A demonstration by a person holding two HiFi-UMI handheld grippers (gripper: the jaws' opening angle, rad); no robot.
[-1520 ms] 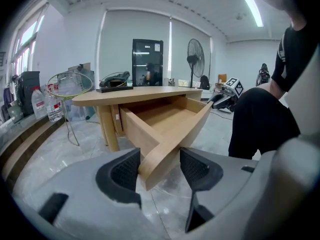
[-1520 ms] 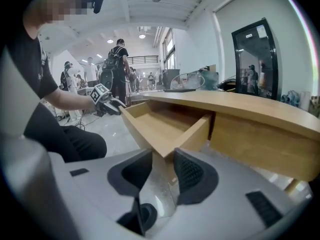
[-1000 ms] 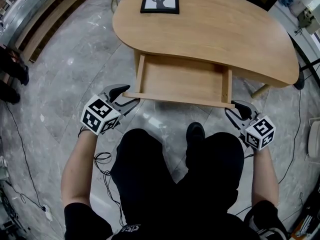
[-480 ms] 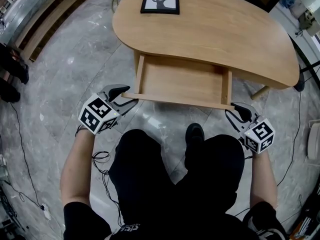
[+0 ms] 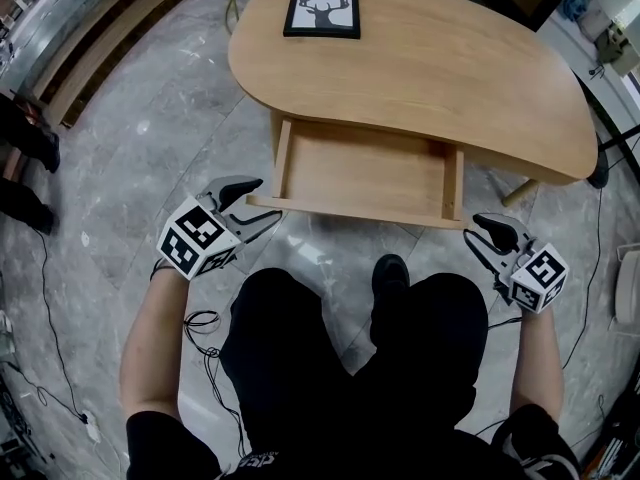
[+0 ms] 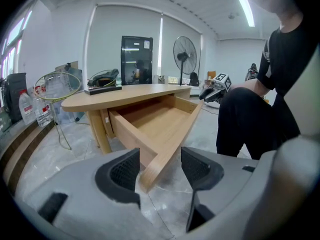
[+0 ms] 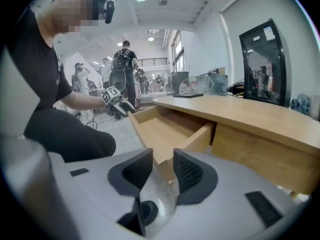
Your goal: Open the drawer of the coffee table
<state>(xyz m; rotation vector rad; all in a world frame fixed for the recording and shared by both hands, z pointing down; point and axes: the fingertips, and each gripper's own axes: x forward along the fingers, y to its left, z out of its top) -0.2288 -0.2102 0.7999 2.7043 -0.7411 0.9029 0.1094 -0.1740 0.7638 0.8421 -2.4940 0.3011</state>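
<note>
- Two grippers are held low over the grey floor (image 5: 150,108), one near each front corner of the drawer (image 5: 365,168).
- The left gripper (image 6: 157,168) has its jaws apart, and they have just been opening. The left end of the drawer front stands between them, and the pads do not press it.
- The right gripper (image 7: 161,169) has its jaws a narrow gap apart, clamped on nothing, just beside the drawer's front right corner.
- One drawer stands pulled out from under the worktop (image 5: 450,58), and only its bare wooden bottom shows.
- One framed picture (image 5: 322,10) of a deer lies flat at the worktop's far left end.
</note>
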